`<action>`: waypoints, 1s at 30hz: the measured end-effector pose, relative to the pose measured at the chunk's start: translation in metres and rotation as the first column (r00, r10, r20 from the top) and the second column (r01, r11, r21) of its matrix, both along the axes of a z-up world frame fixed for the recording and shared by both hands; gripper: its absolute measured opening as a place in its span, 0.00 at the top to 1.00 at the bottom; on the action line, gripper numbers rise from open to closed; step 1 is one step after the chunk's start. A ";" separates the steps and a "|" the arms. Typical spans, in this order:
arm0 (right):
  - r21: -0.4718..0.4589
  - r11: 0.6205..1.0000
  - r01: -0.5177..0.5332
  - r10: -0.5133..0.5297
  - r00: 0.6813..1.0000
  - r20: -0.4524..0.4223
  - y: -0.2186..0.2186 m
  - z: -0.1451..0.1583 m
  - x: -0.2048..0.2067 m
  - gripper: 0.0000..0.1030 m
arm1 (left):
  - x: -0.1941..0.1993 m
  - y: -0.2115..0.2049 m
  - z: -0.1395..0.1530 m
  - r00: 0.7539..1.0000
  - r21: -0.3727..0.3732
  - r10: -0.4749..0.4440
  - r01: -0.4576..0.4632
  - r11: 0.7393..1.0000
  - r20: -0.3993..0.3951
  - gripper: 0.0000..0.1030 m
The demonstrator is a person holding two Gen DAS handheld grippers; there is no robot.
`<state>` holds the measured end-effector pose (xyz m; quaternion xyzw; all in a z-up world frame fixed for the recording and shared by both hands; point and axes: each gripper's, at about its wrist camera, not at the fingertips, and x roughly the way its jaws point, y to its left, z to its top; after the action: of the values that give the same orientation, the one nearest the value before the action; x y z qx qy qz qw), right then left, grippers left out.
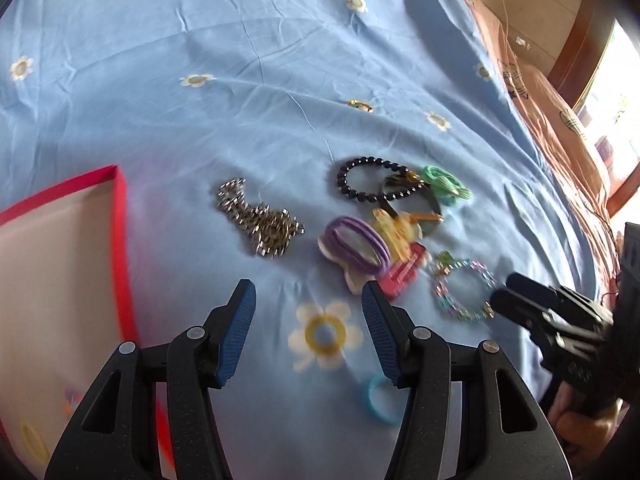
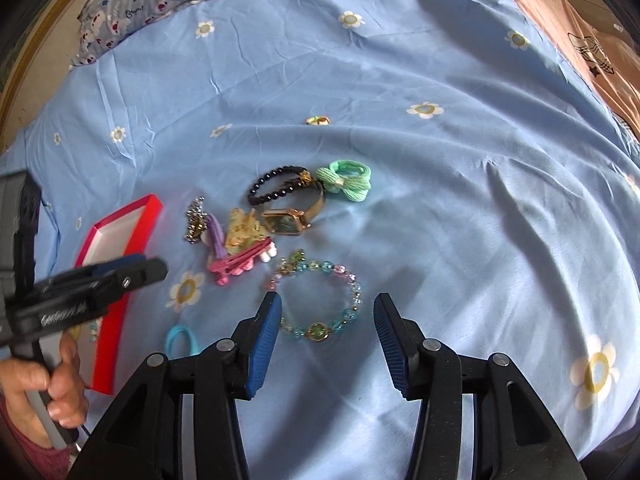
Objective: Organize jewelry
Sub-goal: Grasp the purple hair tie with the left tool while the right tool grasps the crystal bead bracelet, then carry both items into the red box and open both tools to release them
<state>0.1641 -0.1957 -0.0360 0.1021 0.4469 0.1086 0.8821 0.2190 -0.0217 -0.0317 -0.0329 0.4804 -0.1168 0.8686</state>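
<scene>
Jewelry lies in a loose pile on the blue flowered bedsheet. There is a silver chain [image 1: 260, 222], a black bead bracelet [image 1: 370, 180], a gold watch [image 2: 294, 220], a green hair tie [image 2: 346, 180], a purple hair tie [image 1: 358, 244], pink clips [image 2: 240, 266], a pastel bead bracelet [image 2: 320, 300] and a small blue hair tie [image 1: 380, 398]. A red box [image 1: 60, 272] with a white inside lies at the left. My left gripper [image 1: 308, 316] is open and empty above the sheet, short of the pile. My right gripper [image 2: 326, 320] is open and empty, its jaws on either side of the pastel bracelet.
A small gold ring [image 2: 318, 121] lies apart beyond the pile. A patterned pillow [image 2: 160, 0] sits at the far left. A pink blanket [image 1: 560, 120] runs along the right side of the bed.
</scene>
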 end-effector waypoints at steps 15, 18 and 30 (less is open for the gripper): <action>-0.043 0.999 -0.030 0.029 0.999 -0.031 0.007 -0.015 0.016 0.93 | 0.046 -0.026 -0.018 0.994 -0.005 -0.103 0.103 0.995 -0.029 0.88; -0.020 0.999 -0.033 0.033 0.999 -0.017 0.007 -0.011 0.015 0.93 | 0.039 -0.023 -0.013 0.994 -0.022 -0.105 0.104 0.994 -0.021 0.90; 0.047 0.994 -0.096 0.091 0.991 0.102 0.032 0.037 0.008 0.93 | -0.013 0.015 0.020 0.998 -0.090 -0.040 0.044 0.995 0.045 0.91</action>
<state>0.1721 -0.1638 0.0014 0.0983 0.4037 0.1663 0.8943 0.2064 -0.0065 -0.0119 -0.0599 0.4563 -0.1576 0.8737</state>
